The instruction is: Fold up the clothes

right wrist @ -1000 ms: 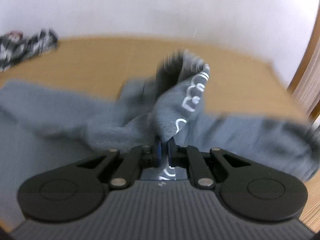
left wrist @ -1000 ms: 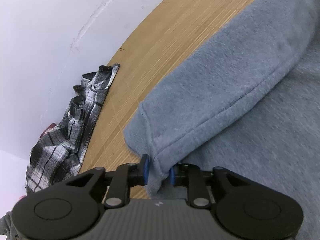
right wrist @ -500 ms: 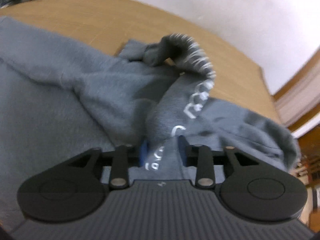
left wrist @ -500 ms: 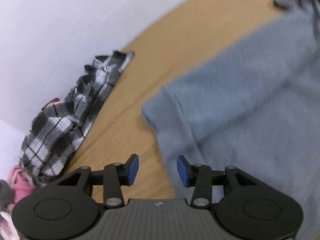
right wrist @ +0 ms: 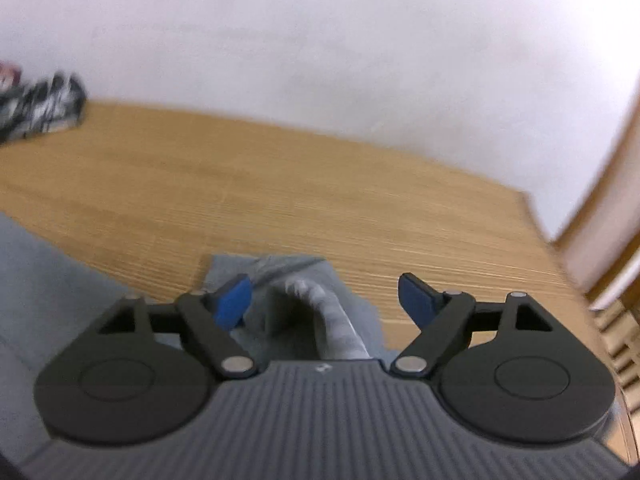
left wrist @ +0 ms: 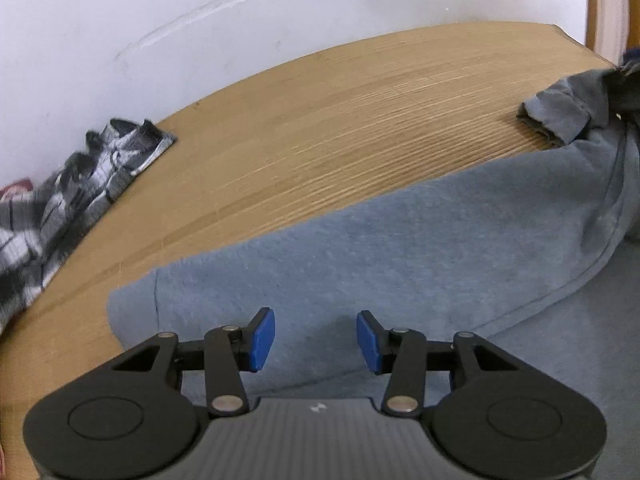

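The grey sweatshirt (left wrist: 400, 264) lies spread on the wooden table (left wrist: 320, 128), soft and floppy. Left gripper (left wrist: 315, 338) and right gripper (right wrist: 324, 300) hover over it, jaws apart and empty. It should handle best pinched at a cuff or hem edge.

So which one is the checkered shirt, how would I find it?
Look at the wooden table against the white wall. At its far left edge, away from the big grey-blue sweatshirt, lies a crumpled heap: the checkered shirt. It alone has black-and-white squares; the sweatshirt is plain.
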### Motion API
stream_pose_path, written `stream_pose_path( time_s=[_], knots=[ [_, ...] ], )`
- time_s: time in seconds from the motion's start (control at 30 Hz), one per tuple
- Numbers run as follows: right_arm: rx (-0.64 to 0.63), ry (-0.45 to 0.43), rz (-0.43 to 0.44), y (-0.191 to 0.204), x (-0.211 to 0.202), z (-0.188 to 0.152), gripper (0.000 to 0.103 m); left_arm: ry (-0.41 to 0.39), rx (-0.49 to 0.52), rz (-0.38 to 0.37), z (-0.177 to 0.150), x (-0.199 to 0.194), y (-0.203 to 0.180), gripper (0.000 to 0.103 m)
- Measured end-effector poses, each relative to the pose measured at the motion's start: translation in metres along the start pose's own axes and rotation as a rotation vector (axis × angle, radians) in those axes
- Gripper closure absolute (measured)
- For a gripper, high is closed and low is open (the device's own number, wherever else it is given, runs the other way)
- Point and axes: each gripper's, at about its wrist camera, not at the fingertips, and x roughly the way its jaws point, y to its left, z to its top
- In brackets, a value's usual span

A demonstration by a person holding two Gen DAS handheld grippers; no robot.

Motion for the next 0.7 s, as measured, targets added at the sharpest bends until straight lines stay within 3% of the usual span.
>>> stream_pose_path(
  time_s=[0.03, 0.07, 0.1, 0.13, 0.27, 0.4, 0.47, 0.57, 0.63, 0.7],
  knots=[
    [-0.025, 0.049, 0.021, 0.0, 0.019, 0.003, 0.025, 0.008, -0.013, -0.006, -0.001, -0.003, -0.003, 0.055],
    [-0.041, 0.09, 0.036, 0.0, 0.033, 0.003, 0.048, 0.015, -0.022, -0.009, -0.003, -0.007, -0.007, 0.055],
    [-0.053, 0.128, 0.05, -0.001, 0.045, 0.002, 0.077, 0.022, -0.024, -0.007, -0.005, -0.009, -0.009, 0.055],
    [-0.044, 0.124, 0.072, -0.003, 0.045, 0.002, 0.083, 0.027, -0.022, -0.001, -0.006, -0.009, -0.008, 0.055],
    [0.043, -0.005, 0.188, -0.019, 0.008, -0.001, 0.088, 0.033, -0.019, 0.036, -0.008, -0.015, -0.014, 0.055],
    [0.08, -0.234, 0.438, -0.032, -0.08, -0.009, 0.088, 0.011, -0.028, 0.044, -0.006, -0.027, -0.02, 0.055],
    [0.046, -0.294, 0.576, -0.03, -0.127, -0.022, 0.088, 0.005, -0.026, 0.052, -0.008, -0.035, -0.022, 0.055],
    [-0.027, -0.272, 0.772, -0.017, -0.171, -0.052, 0.088, 0.007, -0.013, 0.063, -0.015, -0.048, -0.024, 0.054],
    [-0.068, -0.173, 0.854, 0.002, -0.177, -0.076, 0.087, 0.016, 0.007, 0.074, -0.023, -0.054, -0.026, 0.053],
    [-0.086, -0.032, 0.871, 0.029, -0.163, -0.105, 0.08, 0.031, 0.026, 0.08, -0.032, -0.057, -0.028, 0.053]
  ],
)
